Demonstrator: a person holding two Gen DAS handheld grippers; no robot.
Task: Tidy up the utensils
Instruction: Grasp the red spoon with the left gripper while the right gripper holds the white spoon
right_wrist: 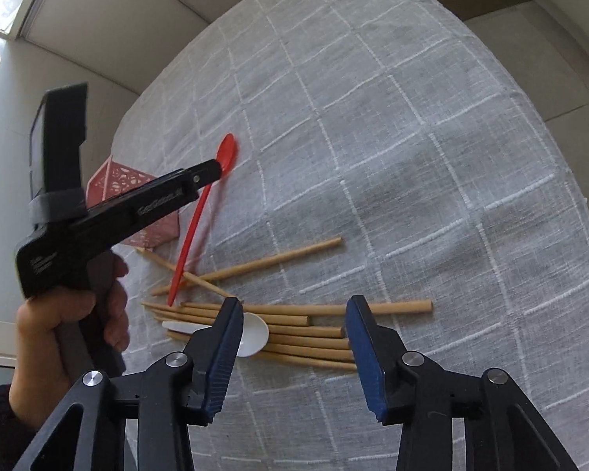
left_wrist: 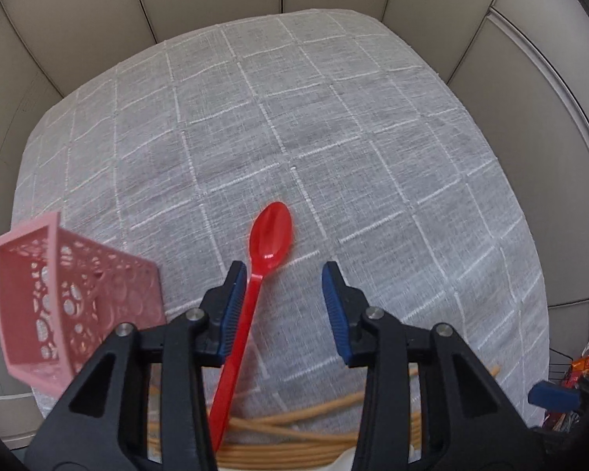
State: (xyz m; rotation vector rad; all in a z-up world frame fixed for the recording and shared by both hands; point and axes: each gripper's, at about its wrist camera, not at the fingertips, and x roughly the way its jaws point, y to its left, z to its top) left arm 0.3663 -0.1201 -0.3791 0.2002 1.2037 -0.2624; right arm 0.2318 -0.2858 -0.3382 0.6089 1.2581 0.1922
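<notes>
One long red plastic spoon [left_wrist: 271,231] sits just below the middle of the left wrist view, bowl pointing up the frame and handle running down to the lower edge. The handle lies close along the inner blue pad of the left gripper [left_wrist: 280,271]. The other pad stands well clear of it, so the jaws are released and not pinching the spoon. Whether the near pad touches the handle cannot be told.

In the right wrist view the same spoon slants at centre left. Its handle tip lies over a loose pile of tan wooden chopsticks [right_wrist: 314,341] in the lower middle. A small white plastic spoon [right_wrist: 255,337] lies on that pile.

The right gripper [right_wrist: 294,300] hangs over the pile with its jaws apart and nothing between them.

A pink perforated plastic basket [left_wrist: 59,294] sits at the lower left of the left wrist view, near the left gripper. A person's hand [right_wrist: 59,325] grips that tool's handle at the lower left of the right wrist view.

Everything rests on a grey tablecloth with a white grid pattern [left_wrist: 333,117].
</notes>
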